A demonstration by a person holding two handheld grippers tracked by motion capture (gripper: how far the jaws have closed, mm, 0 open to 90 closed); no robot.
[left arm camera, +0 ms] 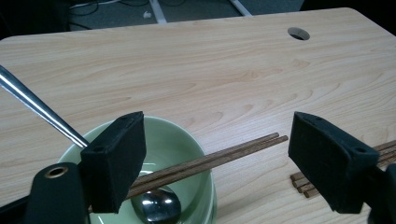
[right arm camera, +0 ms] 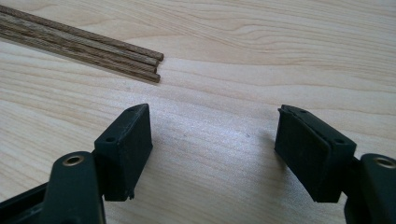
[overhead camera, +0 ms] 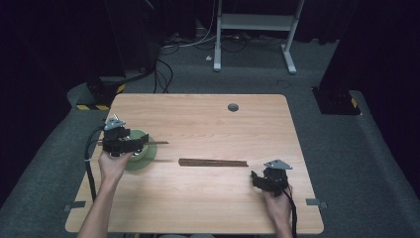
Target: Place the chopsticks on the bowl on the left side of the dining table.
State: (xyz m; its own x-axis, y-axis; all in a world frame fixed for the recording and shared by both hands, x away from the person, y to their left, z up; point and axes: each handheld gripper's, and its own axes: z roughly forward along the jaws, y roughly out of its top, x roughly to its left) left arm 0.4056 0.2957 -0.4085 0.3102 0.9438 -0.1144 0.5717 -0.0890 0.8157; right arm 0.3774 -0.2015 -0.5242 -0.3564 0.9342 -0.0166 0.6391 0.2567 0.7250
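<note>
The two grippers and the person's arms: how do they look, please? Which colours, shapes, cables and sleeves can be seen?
The left gripper and right gripper are black, each topped by a grey three-cornered plate and trailing a black cable. Close up, each has two blocky matte black jaw pads on black arms with a brass-coloured ringed hole. No sleeves cover the forearms; the hands are ungloved.

bowl (left arm camera: 187,144) pale green; chopsticks (left arm camera: 224,158) dark brown; spoon (left arm camera: 156,207) silver; table (overhead camera: 208,119) light woodgrain; claws black

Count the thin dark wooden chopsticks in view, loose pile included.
About 6, the pile count uncertain: 2 thin dark wooden chopsticks rest across the green ceramic bowl, and roughly 4 lie bundled mid-table; more may hide in that stack.
</note>
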